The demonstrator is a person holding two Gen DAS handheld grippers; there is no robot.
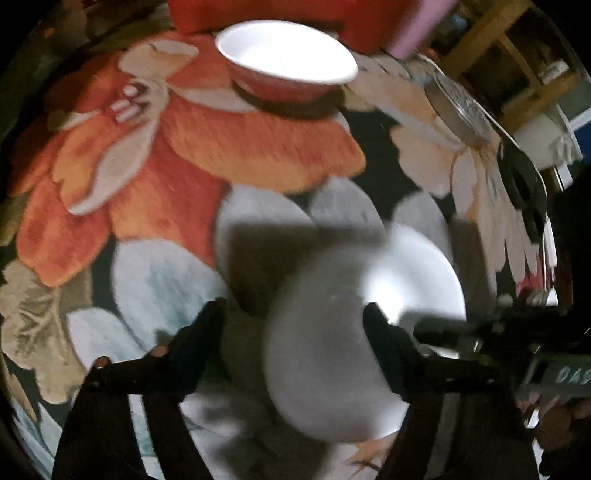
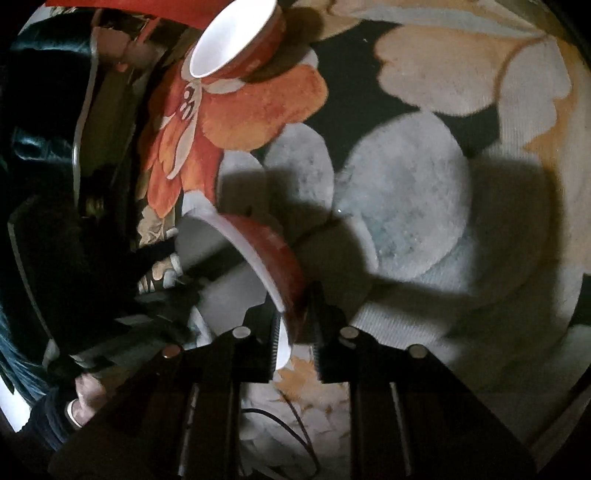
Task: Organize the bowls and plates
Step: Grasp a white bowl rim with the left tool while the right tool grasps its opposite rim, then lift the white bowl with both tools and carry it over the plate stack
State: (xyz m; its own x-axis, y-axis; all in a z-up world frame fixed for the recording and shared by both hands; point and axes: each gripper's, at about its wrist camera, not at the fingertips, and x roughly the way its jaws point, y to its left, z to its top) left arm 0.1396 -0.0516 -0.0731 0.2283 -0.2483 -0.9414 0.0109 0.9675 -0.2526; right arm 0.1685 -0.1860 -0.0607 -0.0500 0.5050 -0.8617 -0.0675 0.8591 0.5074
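Observation:
A red bowl with a white inside [image 1: 286,61] stands upright on the flowered rug at the top of the left wrist view; it also shows in the right wrist view [image 2: 236,40] at the top. My right gripper [image 2: 295,314] is shut on the rim of a second red bowl [image 2: 273,254], held tilted above the rug. In the left wrist view this bowl's white inside [image 1: 354,317] is blurred, between and past the open fingers of my left gripper [image 1: 291,317]. The right gripper's body [image 1: 480,332] reaches in from the right there.
A flowered rug [image 1: 207,147] in orange, grey and beige covers the floor. A red cushion [image 1: 280,11] lies behind the standing bowl. Wooden furniture [image 1: 517,55] and a glass-edged piece [image 1: 465,110] stand at the right. A dark cable [image 2: 295,435] lies on the rug.

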